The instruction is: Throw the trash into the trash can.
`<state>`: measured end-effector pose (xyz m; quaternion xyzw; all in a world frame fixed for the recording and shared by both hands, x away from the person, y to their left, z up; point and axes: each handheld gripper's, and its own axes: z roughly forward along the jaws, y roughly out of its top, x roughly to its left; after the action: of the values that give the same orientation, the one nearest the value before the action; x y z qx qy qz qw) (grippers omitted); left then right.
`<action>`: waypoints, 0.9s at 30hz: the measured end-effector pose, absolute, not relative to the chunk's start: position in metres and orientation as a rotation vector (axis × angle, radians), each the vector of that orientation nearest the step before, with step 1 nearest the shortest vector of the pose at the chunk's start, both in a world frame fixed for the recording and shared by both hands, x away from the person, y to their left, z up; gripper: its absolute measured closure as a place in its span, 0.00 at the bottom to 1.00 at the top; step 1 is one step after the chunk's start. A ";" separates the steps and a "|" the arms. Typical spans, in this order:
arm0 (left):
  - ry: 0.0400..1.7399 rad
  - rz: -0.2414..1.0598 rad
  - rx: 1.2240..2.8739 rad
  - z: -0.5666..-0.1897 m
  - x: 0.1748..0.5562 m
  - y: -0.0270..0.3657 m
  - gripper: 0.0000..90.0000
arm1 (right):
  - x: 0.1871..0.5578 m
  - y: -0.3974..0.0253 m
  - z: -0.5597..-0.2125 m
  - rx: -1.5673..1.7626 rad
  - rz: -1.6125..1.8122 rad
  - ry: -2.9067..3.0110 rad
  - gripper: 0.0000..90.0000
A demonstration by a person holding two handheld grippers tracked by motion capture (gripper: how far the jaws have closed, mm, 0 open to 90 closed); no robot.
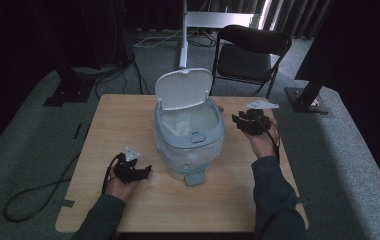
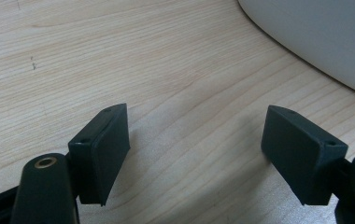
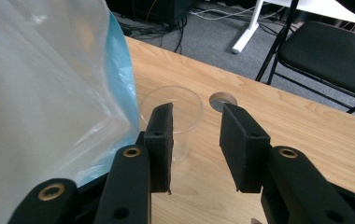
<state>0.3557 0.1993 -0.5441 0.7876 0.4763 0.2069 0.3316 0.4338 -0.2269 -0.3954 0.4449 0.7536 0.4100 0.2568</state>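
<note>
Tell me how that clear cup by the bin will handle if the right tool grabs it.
The cup looks thin, clear plastic, so it is probably light and may flex or crack under a hard squeeze. It stands upright and empty, so a nudge from the right tool could tip it. Its smooth wall may slip.

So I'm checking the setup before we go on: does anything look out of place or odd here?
Nothing stands out. The bin stands upright on the table, lid open, liner in place; a clear plastic cup stands upright beside it, just ahead of the right gripper.

1. A light wooden table (image 1: 128, 117) carries everything.
2. A lined bin (image 1: 190, 142) with its lid up stands between both grippers.
3. A clear cup (image 3: 173, 112) stands just beyond the right gripper (image 3: 194, 140).
</note>
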 end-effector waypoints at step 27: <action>1.244 0.542 2.060 -0.544 0.356 0.199 0.26 | 0.477 -0.213 -0.424 1.379 1.128 2.023 0.66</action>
<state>0.3563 0.1988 -0.5441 0.7880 0.4758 0.2074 0.3312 0.4774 -0.2125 -0.4237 0.4989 0.7319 0.4080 0.2212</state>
